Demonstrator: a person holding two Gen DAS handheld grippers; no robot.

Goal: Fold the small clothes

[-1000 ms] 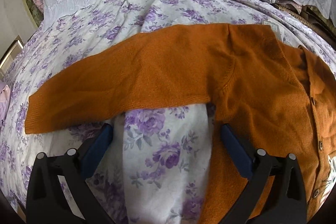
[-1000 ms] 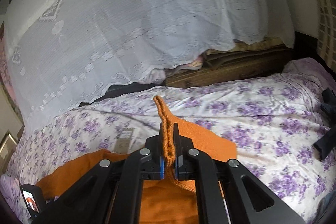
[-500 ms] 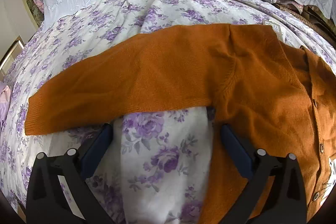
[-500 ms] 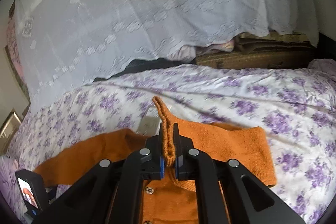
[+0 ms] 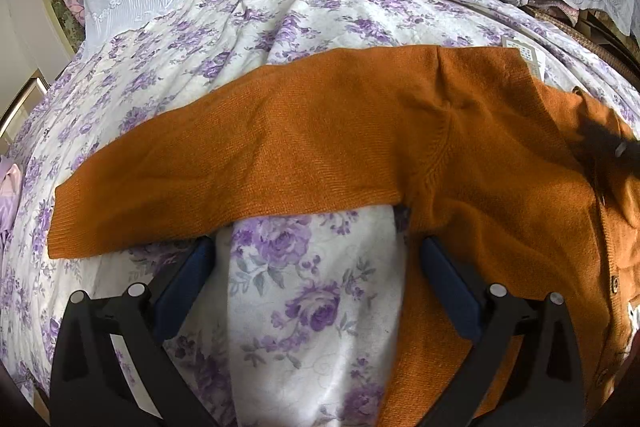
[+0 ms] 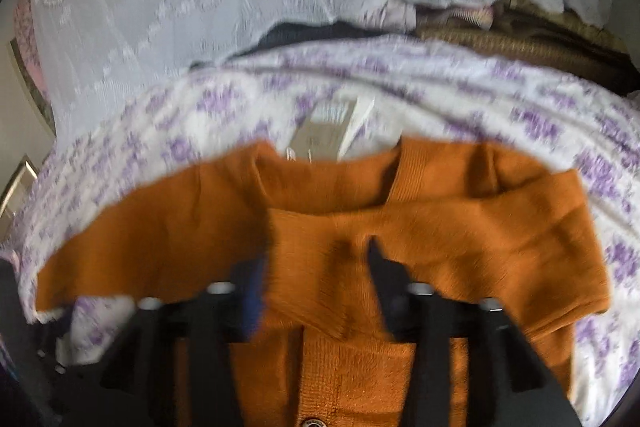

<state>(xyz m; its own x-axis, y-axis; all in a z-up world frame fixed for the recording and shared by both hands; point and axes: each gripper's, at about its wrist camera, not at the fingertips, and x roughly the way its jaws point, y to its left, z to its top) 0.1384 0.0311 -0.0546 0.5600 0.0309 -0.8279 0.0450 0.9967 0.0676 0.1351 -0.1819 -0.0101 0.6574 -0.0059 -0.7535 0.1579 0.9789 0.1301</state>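
Two grippers, left (image 5: 312,251) wide open, right (image 6: 316,267) just opened, empty, over ribbed orange knit cardigan (image 6: 400,227) on floral sheet (image 5: 312,299).

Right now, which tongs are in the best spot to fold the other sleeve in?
Left, probably. The left tongs hang open right beside the long sleeve lying flat on the flowery sheet. The right tongs have just been opening, with the folded sleeve between them.
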